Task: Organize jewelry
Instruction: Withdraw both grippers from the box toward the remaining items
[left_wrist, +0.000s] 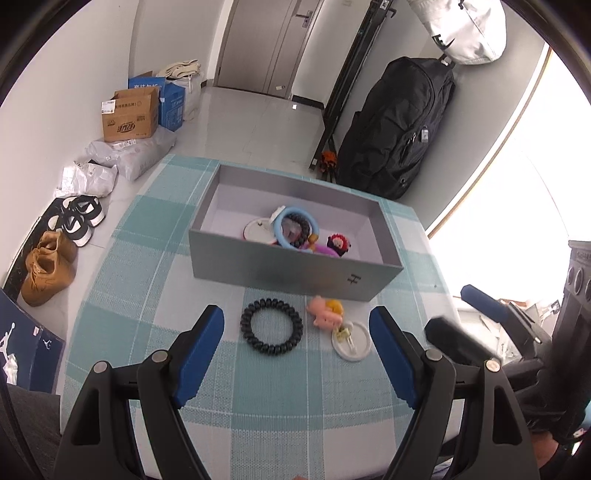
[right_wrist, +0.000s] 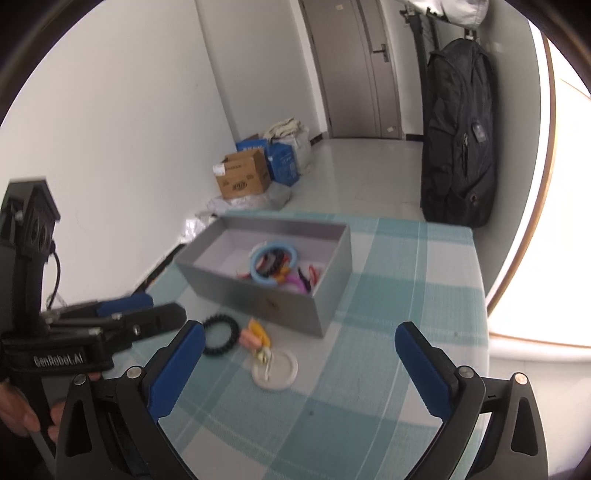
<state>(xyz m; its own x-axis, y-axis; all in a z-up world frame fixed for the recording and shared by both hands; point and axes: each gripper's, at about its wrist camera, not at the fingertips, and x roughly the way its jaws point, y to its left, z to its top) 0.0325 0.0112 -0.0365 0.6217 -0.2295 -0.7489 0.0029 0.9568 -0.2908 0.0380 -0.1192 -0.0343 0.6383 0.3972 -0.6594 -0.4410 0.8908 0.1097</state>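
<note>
Two sets of tongs are in my feeds, both over the tabletop (left_wrist: 155, 236) with its teal-and-white check cloth. The biggest thing on it is the grey box (left_wrist: 291, 271), lidless, holding a light blue ring (left_wrist: 295, 225), a white disc (left_wrist: 256, 229), dark beads and a few bright bits I cannot sort out. In front of the box, on the cloth, lie three loose pieces: a black spiral hair tie (left_wrist: 271, 326), a white round dish (left_wrist: 352, 339) with a small clip in it, and a pink and yellow charm (left_wrist: 327, 312) just touching the dish's rim. My left tongs (left_wrist: 297, 363) are spread wide with nothing between the pads, the hair tie lying just ahead of them. My right tongs (right_wrist: 299, 373) are spread wide as well, empty, with the dish on the cloth between and ahead of the blue pads.
</note>
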